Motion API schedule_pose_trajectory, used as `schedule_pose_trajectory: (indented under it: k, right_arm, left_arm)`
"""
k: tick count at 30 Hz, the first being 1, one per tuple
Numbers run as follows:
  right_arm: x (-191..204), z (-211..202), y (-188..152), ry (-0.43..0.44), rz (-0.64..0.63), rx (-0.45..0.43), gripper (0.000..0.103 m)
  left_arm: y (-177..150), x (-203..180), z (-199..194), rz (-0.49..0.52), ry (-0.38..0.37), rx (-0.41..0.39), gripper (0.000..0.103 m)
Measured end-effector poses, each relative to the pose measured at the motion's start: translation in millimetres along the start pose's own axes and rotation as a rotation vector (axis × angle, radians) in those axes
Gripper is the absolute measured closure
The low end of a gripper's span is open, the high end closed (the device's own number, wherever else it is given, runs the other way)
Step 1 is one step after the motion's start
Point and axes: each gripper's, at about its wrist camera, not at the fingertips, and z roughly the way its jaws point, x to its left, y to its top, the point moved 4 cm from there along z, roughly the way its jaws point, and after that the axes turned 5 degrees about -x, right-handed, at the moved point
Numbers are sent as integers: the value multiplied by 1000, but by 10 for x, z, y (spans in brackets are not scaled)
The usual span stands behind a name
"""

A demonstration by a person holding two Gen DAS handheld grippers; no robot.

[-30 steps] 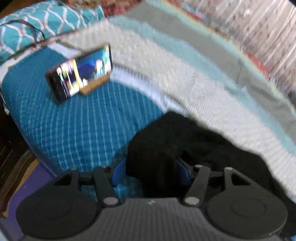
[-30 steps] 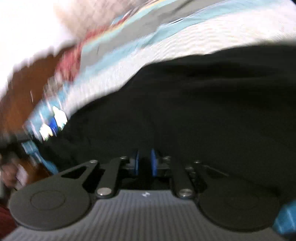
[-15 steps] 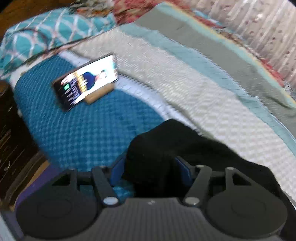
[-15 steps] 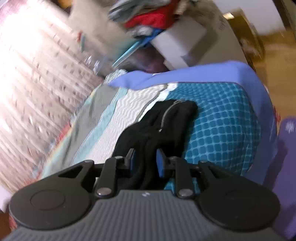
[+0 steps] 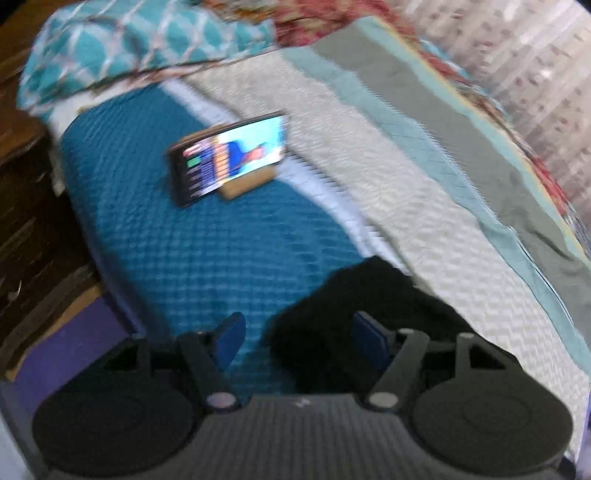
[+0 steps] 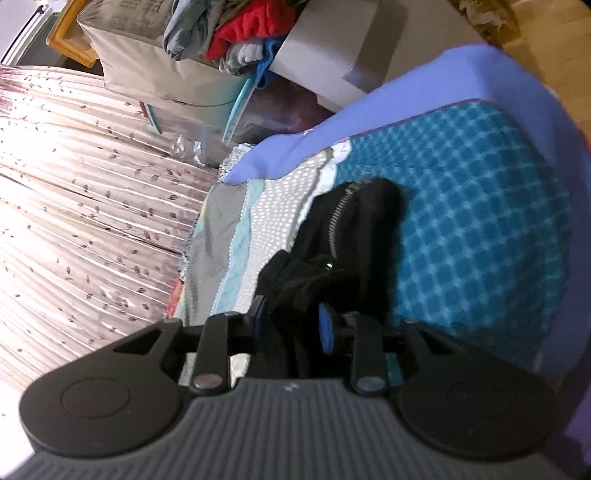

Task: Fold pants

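Black pants [image 5: 369, 295] lie bunched on the bed where the blue quilt [image 5: 166, 266] meets the white one. My left gripper [image 5: 300, 339] is over their near end with its jaws opening. The cloth rests against the right pad, and bare quilt shows between it and the left pad. In the right wrist view the pants [image 6: 362, 229] stretch away with a silver zipper [image 6: 338, 218] on top. My right gripper [image 6: 291, 319] straddles their near end, its jaws opening with dark cloth between the blue pads.
A lit phone [image 5: 231, 158] leans on a wooden stand on the blue quilt, beyond the pants. A teal patterned pillow [image 5: 129, 40] lies at the head and dark wooden furniture [image 5: 26, 221] stands beside the bed. Curtains [image 6: 74, 166] and boxes piled with clothes [image 6: 240, 33] stand past the purple sheet [image 6: 406, 92].
The left jaws have spread and the left pad has come off the pants. The right gripper swung and rolled from close over the black cloth to looking along the bed, its jaws widening.
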Motion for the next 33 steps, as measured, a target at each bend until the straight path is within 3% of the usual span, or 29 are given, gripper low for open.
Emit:
schedule_pose_trajectory:
  k: [2,4,7,12,14,16,19,20,22,23,24,33]
  right_arm:
    - [15,100,57,-3,8,24,70]
    - [0,192,125,-13,19,44,96]
    - [156,137,236,-17,-69,-19,97]
    - [621,-404,391,230,-252,-258,97]
    - [563,-521,430,252,-274,-280,97]
    - [261,-417,452,160,-233,-218,97]
    - [-335,-192,406,-148,-159,-92,93]
    - [-442,-231,378,-122,-103,-92,92]
    - [-500,-385,365,-52,-19,-134,76]
    - [-489,-453,372,-46,-23,-161,62]
    - [-477,-493,378,-46,-34,-178,57]
    - [-327,-95,439,-82,-97,-139,56]
  left_arm:
    - [-19,-226,34,46,-31,-3,37]
    - [-62,-437,82,67,-72,5,37]
    - [-152,-773,164,105,-128,17,37]
    - [-496,-1297,353,279,-159,53,37]
    - [-642,-1361,470,311,-158,94,37]
    - [-793,-1400,604,339,-152,153,37]
    - [-959,-1387,722,398,-108,211,37]
    - [-991,-1373,731,407,-102,219,37]
    - [-1026,-1343,718,414,-104,224,37]
    - [-1023,-1333,716,415,-105,226,37]
    - [-1021,-1327,718,415,-106,229,37]
    - [-1035,-1349,758,416,-105,238,33]
